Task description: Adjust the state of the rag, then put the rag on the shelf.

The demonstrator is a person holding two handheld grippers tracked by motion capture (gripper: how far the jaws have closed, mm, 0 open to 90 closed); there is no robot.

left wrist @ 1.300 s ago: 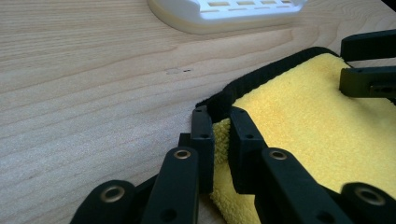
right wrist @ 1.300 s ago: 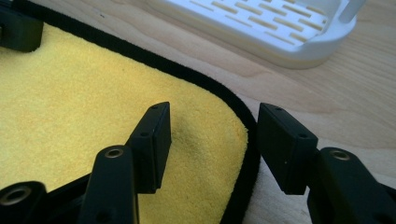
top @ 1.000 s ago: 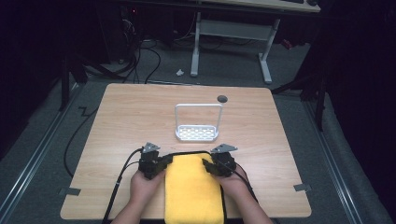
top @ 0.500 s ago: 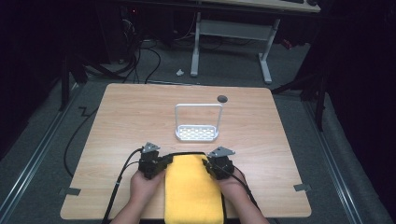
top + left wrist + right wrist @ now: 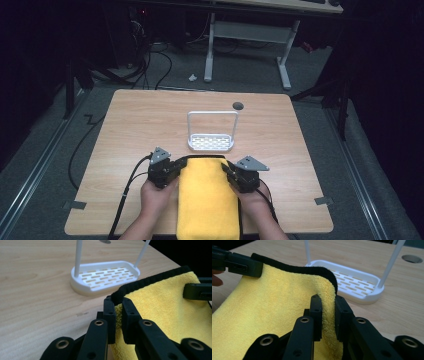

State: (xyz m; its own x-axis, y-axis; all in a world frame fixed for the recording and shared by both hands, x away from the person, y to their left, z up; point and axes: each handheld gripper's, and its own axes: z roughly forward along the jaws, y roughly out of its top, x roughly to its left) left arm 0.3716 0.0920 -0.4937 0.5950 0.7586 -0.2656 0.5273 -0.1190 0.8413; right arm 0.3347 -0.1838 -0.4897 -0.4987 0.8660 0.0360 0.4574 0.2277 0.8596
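Both grippers are black. The left gripper [image 5: 172,169] and the right gripper [image 5: 231,172] each carry a grey three-cornered plate on top and trail a black cable. Up close, the jaws are flat black bars with small screw holes, joined to linkage arms by brass-coloured rivets. The hands and forearms are bare, with no sleeves.

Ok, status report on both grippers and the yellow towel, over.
Left gripper shut on yellow towel, right gripper likewise, each pinching a far corner at the black hem. Towel's far edge lifted off the table. White rack stands just ahead, apart.
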